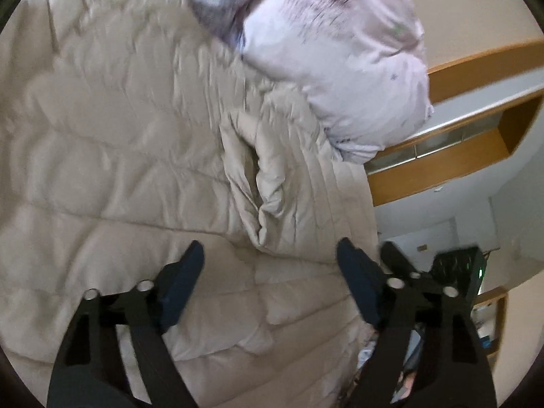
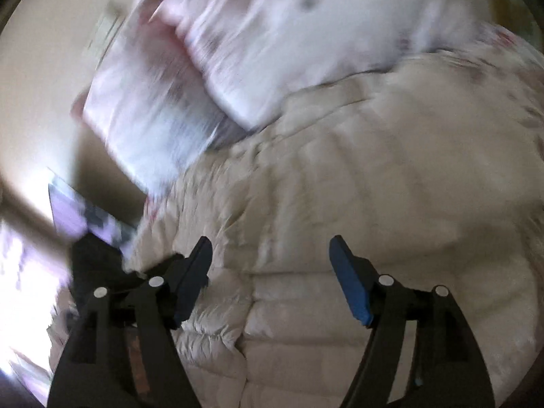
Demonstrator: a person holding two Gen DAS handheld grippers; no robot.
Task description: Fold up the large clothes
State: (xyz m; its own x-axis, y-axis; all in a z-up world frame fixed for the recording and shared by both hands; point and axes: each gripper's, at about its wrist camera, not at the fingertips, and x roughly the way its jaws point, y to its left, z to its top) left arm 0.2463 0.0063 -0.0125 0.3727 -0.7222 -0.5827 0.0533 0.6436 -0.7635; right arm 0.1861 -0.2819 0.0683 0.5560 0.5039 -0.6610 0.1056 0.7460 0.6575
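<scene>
So both grippers, left and right, hover with fingers released, grasping nothing, over the beige puffer coat spread below the floral pillow; we're likely lining up a grab.

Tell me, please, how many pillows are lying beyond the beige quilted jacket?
2 show in the right wrist view: one pillow at the top against the jacket, another pillow left of it. Blur may hide more.
</scene>
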